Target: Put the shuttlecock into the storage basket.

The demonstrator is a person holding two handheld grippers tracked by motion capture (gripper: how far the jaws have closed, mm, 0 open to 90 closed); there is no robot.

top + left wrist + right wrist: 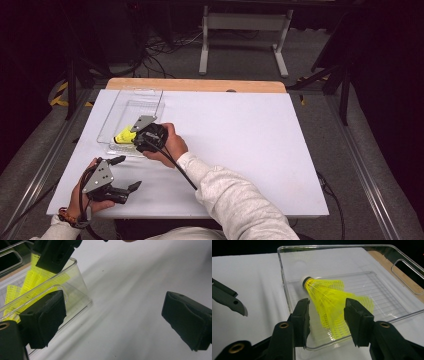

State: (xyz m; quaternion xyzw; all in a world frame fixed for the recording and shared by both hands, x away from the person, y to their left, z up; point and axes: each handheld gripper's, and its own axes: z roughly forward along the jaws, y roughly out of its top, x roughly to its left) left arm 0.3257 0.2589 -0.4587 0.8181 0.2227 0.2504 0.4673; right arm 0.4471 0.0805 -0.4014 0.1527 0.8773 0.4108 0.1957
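Observation:
A yellow shuttlecock (329,297) lies on its side in a clear plastic tray (284,277), white cork end pointing away from the camera. My right gripper (327,303) reaches over the tray's near rim with its jaws on either side of the mesh skirt; a gap shows beside the left pad, so it is open. From above, the right gripper (137,136) sits at the near end of the tray (131,107), next to the shuttlecock (123,136). My left gripper (128,173) hovers at the table's front left, open and empty, and faces the tray (75,282) and shuttlecock (30,280).
The white table top (250,140) has a wooden strip (200,85) along its far edge. The tray has a cut-out handle (405,275) at its far end. Metal rails flank the table, and cables and a stand's legs lie on the floor behind.

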